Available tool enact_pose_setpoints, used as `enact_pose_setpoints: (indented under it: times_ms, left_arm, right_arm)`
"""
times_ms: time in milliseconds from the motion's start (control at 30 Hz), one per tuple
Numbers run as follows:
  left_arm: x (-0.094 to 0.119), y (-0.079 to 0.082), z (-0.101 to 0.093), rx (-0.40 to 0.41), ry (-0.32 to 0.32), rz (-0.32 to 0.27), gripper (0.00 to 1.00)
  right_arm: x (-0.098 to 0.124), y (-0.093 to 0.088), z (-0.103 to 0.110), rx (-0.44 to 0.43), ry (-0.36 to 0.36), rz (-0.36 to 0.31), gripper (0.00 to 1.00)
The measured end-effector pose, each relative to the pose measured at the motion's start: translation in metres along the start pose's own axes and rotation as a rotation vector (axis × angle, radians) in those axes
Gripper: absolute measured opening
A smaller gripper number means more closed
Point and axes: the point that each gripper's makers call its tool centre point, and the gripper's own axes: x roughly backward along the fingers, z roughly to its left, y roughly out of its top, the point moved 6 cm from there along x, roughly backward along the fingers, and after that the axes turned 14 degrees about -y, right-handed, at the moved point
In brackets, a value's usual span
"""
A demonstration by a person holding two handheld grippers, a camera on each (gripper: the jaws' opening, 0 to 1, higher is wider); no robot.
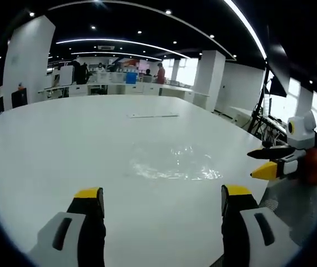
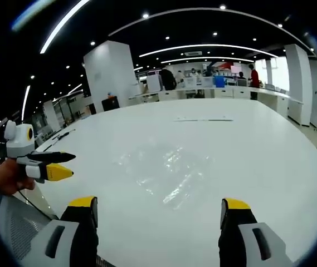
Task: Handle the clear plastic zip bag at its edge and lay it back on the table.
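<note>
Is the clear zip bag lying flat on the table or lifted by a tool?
Lying flat: the clear zip bag rests spread on the white table, and neither the left tool nor the right tool touches it.

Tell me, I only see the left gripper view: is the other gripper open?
Observer: Yes. In the right gripper view, the right gripper has its jaws wide apart, holding nothing.
Operator: Is it touching the bag?
Observer: No. The clear bag lies flat on the white table, ahead of those jaws and apart from them.
Operator: Can you see my gripper there?
Observer: Yes. The left gripper sits at that view's left edge, held by a hand.
</note>
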Motion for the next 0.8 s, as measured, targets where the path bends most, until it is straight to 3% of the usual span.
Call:
enact_pose_setpoints:
  times_ms: [800]
  left_arm:
    - [0.0007,-0.0009,0.0034,0.006,0.01,-0.002,0.85]
  right_arm:
    - [-0.001,-0.0026,0.0044,0.014,0.018,0.021,0.91]
